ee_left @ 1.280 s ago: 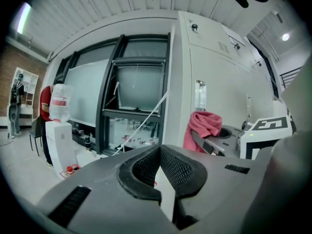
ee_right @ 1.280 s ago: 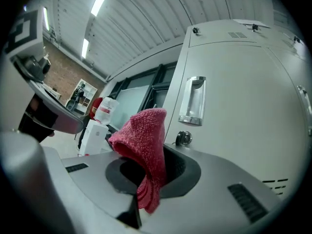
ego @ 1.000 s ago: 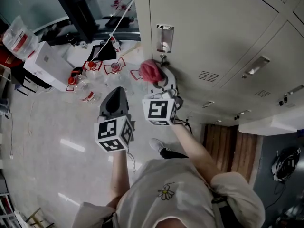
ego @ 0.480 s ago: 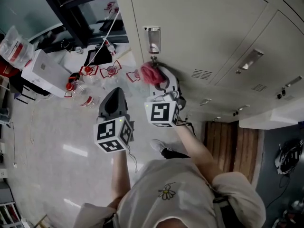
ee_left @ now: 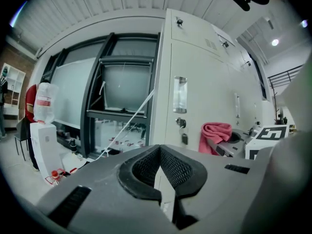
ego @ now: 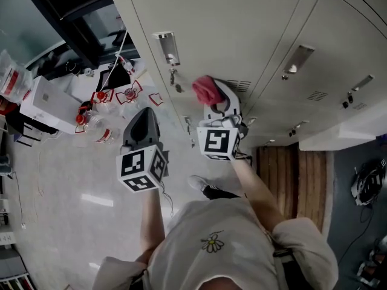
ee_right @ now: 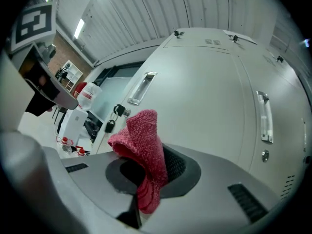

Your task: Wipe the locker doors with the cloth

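Reference point on the locker doors [ego: 242,29]: keyed lock [ego: 175,80], just below a recessed handle [ego: 167,47].

Right gripper [ee_right: 148,172]: jaws clamped on a red cloth [ego: 205,89], bunched and standing up from between the pads. Cloth to the right of the lock in the head view, at the door face, close beside a vent louvre [ego: 239,85]. Actual contact with the door not confirmable from any view.

Left gripper [ee_left: 160,162]: jaws closed together, nothing between them. Placed below and left of the lock in the head view, apart from the door, over the floor.

Further left of the lock, on the floor: red-capped bottles [ego: 91,116] and a white box [ego: 42,98], both well apart from either gripper.
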A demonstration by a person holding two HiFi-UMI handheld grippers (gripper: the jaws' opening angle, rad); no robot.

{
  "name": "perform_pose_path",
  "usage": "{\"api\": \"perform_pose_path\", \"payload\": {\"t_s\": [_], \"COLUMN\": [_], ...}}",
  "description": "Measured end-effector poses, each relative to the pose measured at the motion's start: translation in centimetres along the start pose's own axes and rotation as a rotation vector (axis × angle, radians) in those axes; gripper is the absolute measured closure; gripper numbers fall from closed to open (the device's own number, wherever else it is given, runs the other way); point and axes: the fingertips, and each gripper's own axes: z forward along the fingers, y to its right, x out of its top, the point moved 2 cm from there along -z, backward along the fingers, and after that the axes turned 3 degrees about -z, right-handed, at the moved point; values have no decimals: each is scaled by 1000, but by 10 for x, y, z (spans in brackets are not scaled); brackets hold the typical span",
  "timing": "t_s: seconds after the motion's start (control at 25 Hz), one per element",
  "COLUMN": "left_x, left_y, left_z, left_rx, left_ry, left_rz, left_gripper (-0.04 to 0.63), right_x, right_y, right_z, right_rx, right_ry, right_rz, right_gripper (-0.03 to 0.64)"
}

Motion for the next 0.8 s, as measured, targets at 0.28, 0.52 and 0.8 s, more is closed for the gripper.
{"api": "perform_pose_path", "payload": {"t_s": [0.28,0.52,0.8], "left_x": [3,9,5], "left_y": [31,54,61], "left_z": [11,16,14], "left_rx": [-61,-108,-121], "left_ry": [10,31,36], "left_rz": [11,5,-3], "left_gripper": [578,578,578], "right_x": [-35,-58,-72], "right_y": [60,96,114], "right_z": [-26,-44,-52], "right_rx": [-121,-177,-204], "right_ry": [-61,-118,-150], "right_rz": [-8,-49,-45], "right_gripper": [586,586,586]}}
